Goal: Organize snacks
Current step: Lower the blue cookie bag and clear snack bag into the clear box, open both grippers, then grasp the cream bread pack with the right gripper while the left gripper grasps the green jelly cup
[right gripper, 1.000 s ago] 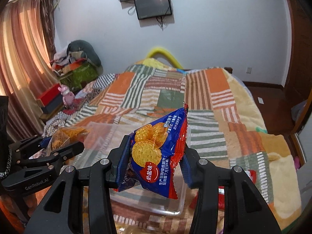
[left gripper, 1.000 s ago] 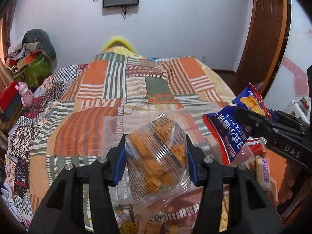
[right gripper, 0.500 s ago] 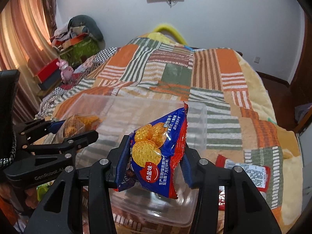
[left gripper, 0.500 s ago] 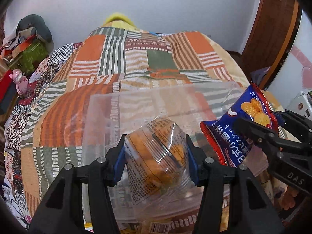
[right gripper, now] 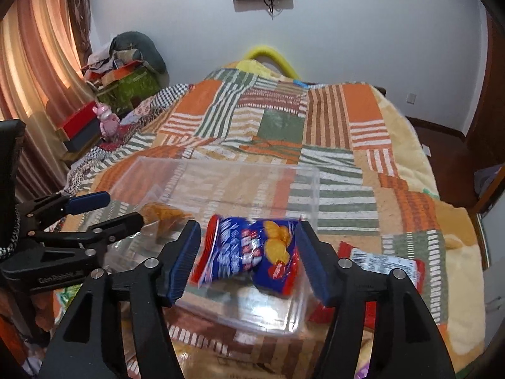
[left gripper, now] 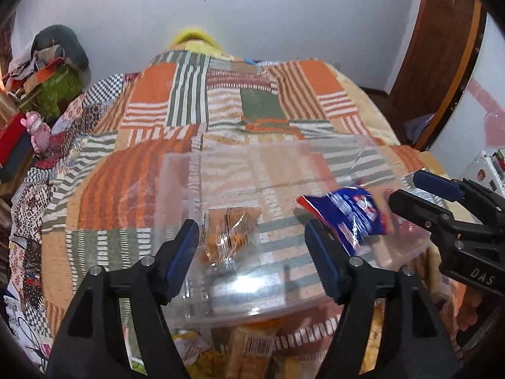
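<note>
A clear plastic bin (left gripper: 176, 189) (right gripper: 311, 189) stands on the patchwork bed. My left gripper (left gripper: 252, 252) is open above its near side; a clear pack of orange snacks (left gripper: 232, 233) lies in the bin, free of the fingers, and shows in the right wrist view (right gripper: 164, 216) too. My right gripper (right gripper: 249, 257) is open over the bin; a blue and red biscuit bag (right gripper: 252, 254) is blurred between the spread jaws, inside the bin, also visible in the left wrist view (left gripper: 347, 218). The right gripper shows at the right of the left wrist view (left gripper: 419, 194). The left gripper shows at the left of the right wrist view (right gripper: 107, 208).
A red snack packet (right gripper: 382, 262) lies on the bed right of the bin. More packets (left gripper: 252, 344) lie at the near edge below the bin. Boxes and a pink toy (right gripper: 107, 120) stand at the left of the bed. A wooden door (left gripper: 438, 47) is at the right.
Both grippers opened and let go of their packs. The orange snack pack and the blue biscuit bag dropped into the clear bin.
</note>
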The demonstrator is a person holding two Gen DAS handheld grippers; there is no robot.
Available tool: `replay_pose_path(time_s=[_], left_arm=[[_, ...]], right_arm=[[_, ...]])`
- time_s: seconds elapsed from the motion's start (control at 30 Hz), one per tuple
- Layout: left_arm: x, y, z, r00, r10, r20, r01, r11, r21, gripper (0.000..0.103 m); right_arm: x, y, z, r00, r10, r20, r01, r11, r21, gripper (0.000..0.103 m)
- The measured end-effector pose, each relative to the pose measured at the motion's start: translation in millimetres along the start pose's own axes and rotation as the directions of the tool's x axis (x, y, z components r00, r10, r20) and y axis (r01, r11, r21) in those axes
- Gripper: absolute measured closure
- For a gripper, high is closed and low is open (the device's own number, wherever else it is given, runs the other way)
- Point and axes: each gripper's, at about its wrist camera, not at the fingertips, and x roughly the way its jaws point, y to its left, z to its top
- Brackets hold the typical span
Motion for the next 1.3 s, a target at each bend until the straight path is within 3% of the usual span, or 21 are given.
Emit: replay_pose_path(time_s=[0.17,0.23,0.6,0.9,1.0,1.07,1.3], left_arm=[[-41,0,-1,0.997,0.029,0.07,-0.031,0.999,0.026,0.015],[-56,1,-4,0.995,0.037,0.093,-0.04,0.999,0.034,0.014],[-113,21,-50,0.99,0.065,0.122,-0.073,0.995,0.063,0.01],[-113,47,-108,0.996,0.046,0.071,-0.047,0.999,0.012,0.01],[-106,51,-125,0.998,0.038,0.047,-0.037,0.999,-0.01,0.016],[-96,55,-134,1.0,0.021,0.012,-0.021,1.0,-0.02,0.026],[-71,56,-153,0.998,-0.019,-0.056,0.017,0.999,-0.038,0.045]], right_arm=[[-31,0,-3,0.999,0.0,0.048,0.0,1.0,-0.006,0.036],[-41,1,-6,0.998,0.0,0.057,0.0,1.0,-0.005,0.036],[-83,0,-43,0.998,-0.01,0.068,0.009,1.0,0.02,0.03],[-81,1,-84,0.999,-0.051,-0.001,0.051,0.998,0.036,0.02],[-76,1,-93,0.998,-0.046,-0.032,0.048,0.998,0.048,0.02],[-71,2,-96,0.998,-0.037,-0.051,0.04,0.998,0.057,0.02],[-59,-2,-104,0.996,0.024,-0.087,-0.011,0.989,0.144,0.02]])
